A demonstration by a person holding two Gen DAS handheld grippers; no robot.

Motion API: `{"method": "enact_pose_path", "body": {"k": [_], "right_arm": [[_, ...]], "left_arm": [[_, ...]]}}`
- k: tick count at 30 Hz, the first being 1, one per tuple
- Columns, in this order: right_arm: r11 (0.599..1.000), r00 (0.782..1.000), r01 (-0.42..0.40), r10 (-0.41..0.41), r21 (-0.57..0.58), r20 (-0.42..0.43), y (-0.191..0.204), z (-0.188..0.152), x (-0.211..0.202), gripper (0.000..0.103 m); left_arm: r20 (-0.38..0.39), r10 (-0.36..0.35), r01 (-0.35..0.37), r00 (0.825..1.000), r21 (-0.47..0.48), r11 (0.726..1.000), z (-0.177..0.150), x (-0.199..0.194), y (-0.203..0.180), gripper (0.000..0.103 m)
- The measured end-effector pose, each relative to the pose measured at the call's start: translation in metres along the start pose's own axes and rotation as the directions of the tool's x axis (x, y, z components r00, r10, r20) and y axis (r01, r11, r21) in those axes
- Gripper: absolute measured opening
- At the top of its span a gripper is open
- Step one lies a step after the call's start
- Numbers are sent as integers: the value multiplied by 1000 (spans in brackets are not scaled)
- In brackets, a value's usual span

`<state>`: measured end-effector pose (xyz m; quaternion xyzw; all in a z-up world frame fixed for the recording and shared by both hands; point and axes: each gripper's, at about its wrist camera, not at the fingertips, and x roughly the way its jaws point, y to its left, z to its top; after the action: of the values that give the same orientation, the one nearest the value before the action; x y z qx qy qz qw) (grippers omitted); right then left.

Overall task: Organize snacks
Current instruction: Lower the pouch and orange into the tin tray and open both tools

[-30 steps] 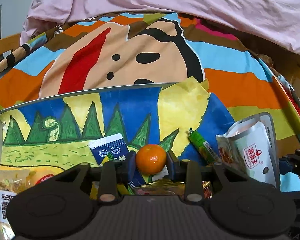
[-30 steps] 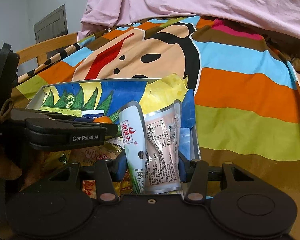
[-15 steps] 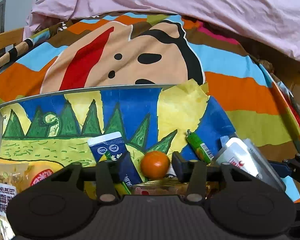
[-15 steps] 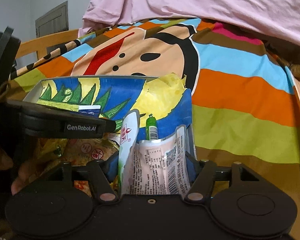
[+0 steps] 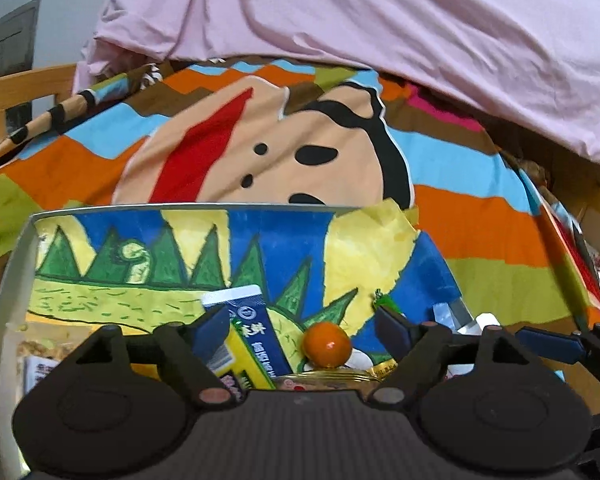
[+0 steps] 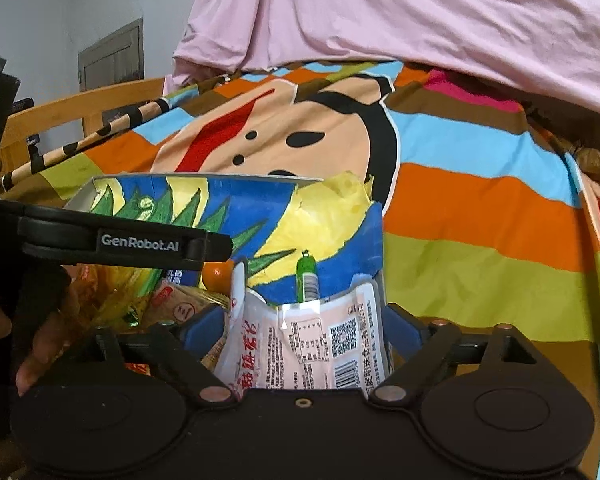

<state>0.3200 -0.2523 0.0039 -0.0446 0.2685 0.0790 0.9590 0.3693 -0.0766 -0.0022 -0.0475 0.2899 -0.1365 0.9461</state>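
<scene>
Both tools' jaws are opening, freeing orange (image 5: 326, 345) and pouch (image 6: 308, 344).

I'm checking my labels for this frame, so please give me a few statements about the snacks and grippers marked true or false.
1. The orange lies between the left gripper fingers, unclamped. True; the jaws are opening.
2. The white pouch lies on the blanket. False; it is in the box, between the right gripper fingers.
3. The green stick is in the box. True.
4. The box is plain white inside. False; painted trees line it.
</scene>
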Motion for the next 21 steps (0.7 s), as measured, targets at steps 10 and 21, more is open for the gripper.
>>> {"method": "enact_pose_path", "body": {"k": [10,21], "right_arm": [[1000,998,16,-16,0,62,5,7,-28,98],[999,992,37,-38,14,118,15,15,-71,102]], "left_arm": [[44,37,-36,998,-27,999,4,-35,17,94],[104,95,-92,990,-31,995,-4,-91,26,102]]}}
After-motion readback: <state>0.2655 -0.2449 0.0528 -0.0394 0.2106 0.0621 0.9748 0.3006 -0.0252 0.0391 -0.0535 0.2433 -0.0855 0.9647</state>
